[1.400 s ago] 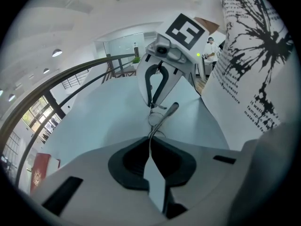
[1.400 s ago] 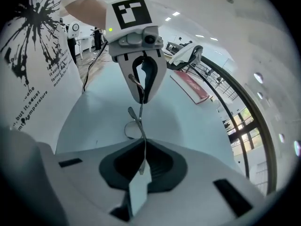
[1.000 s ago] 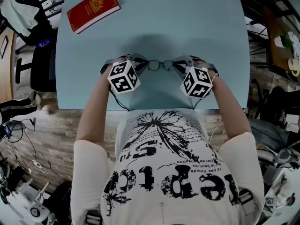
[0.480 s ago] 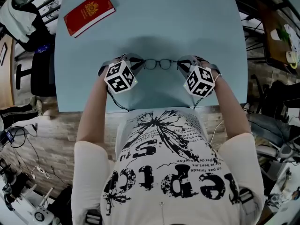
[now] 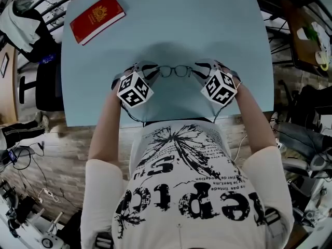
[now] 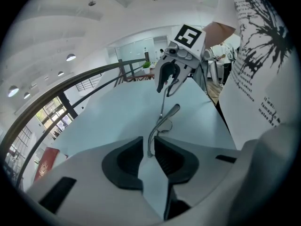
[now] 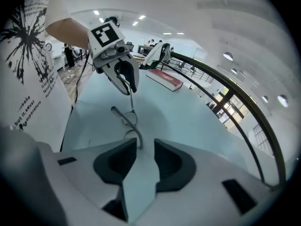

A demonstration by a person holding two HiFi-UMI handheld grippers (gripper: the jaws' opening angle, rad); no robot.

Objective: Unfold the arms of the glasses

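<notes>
Thin dark-framed glasses (image 5: 175,71) hang lens-side away from me, just above the pale blue table (image 5: 218,25), between my two grippers. My left gripper (image 5: 151,69) is shut on the tip of one arm (image 6: 160,124), which sits pinched between its pads (image 6: 148,150). My right gripper (image 5: 199,68) is opening: the other arm's tip (image 7: 132,124) lies near one pad with a clear gap beside it (image 7: 145,149). Each gripper shows in the other's view, the right gripper (image 6: 168,79) and the left gripper (image 7: 124,78), at opposite ends of the frame.
A red book (image 5: 97,18) lies at the table's far left corner, also seen as the book (image 7: 164,79) from the right gripper view. The table's near edge runs just below my grippers, against my torso. Chairs and cables surround the table.
Both marker cubes have rolled a little, and the right gripper has edged slightly away from me. The glasses stay between the grippers in about the same spot.
</notes>
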